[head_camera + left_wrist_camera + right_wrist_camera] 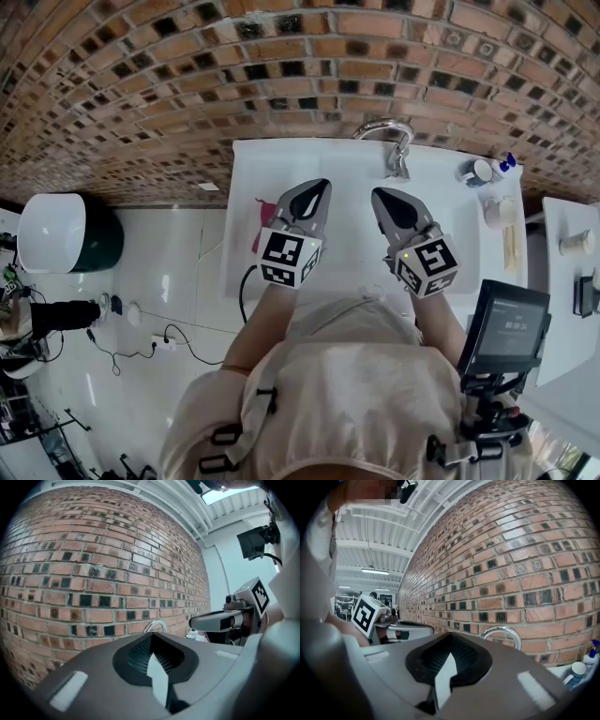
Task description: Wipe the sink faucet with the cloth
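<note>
Left gripper (322, 185): jaws pressed together with nothing between them; held about level over the white sink (281, 159); tips aimed at the brick wall (187, 84); the left gripper view (152, 644) shows the ribbed pads meeting along one seam.
Right gripper (377, 195): jaws likewise closed and empty; level beside the left gripper, the two tips near each other but apart; aimed at the same wall; its own view (451, 639) shows the same closed seam.
Cloth (262, 217): red-pink; lies on the sink top just beside the left gripper's outer flank, behind its tips; partly hidden by the gripper body, so contact cannot be told; the part that shows is a narrow strip, its long axis running alongside the gripper toward the wall; neither gripper holds it.
Faucet (397, 155): chrome; at the back of the sink, ahead of the right gripper's tips and apart from them; stem upright, its arched spout spanning side to side along the wall, base under the end farther from the left gripper; it shows just over the left gripper's tips (155, 625) and to the outer side of the right gripper's tips (501, 633).
White cup (478, 172): on the sink's back corner, beyond the faucet on the right gripper's outer side.
Blue-topped bottle (506, 163): just beside the cup, farther out.
</note>
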`<state>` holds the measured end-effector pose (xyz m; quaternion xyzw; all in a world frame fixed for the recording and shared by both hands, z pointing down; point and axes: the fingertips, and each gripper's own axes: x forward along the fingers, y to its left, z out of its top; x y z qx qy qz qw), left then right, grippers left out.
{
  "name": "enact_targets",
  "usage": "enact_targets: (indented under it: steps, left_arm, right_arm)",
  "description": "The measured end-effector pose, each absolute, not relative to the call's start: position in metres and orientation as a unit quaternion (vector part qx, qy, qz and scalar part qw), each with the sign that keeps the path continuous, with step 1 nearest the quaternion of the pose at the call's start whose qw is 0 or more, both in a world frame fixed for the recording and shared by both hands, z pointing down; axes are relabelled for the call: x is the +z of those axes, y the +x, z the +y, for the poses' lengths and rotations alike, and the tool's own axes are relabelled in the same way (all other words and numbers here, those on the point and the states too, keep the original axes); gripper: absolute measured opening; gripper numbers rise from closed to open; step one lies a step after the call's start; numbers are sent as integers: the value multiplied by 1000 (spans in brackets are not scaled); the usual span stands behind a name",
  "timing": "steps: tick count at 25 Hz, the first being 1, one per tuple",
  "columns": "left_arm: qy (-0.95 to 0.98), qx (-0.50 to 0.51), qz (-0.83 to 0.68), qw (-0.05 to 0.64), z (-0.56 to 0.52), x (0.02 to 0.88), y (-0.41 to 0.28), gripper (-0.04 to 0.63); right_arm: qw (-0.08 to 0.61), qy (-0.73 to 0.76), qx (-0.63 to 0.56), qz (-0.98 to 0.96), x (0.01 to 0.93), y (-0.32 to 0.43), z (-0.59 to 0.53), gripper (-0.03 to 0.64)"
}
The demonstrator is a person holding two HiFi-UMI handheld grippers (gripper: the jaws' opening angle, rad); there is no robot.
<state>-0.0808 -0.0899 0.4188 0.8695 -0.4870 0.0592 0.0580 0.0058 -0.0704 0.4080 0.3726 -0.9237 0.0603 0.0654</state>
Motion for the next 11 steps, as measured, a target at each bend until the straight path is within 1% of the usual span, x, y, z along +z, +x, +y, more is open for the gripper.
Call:
enact_targets:
  steps: [11]
  left_arm:
    - [877, 66, -471, 60, -85, 422, -64, 3]
  right_arm:
    - [68, 366, 56, -926, 408, 9, -66, -8]
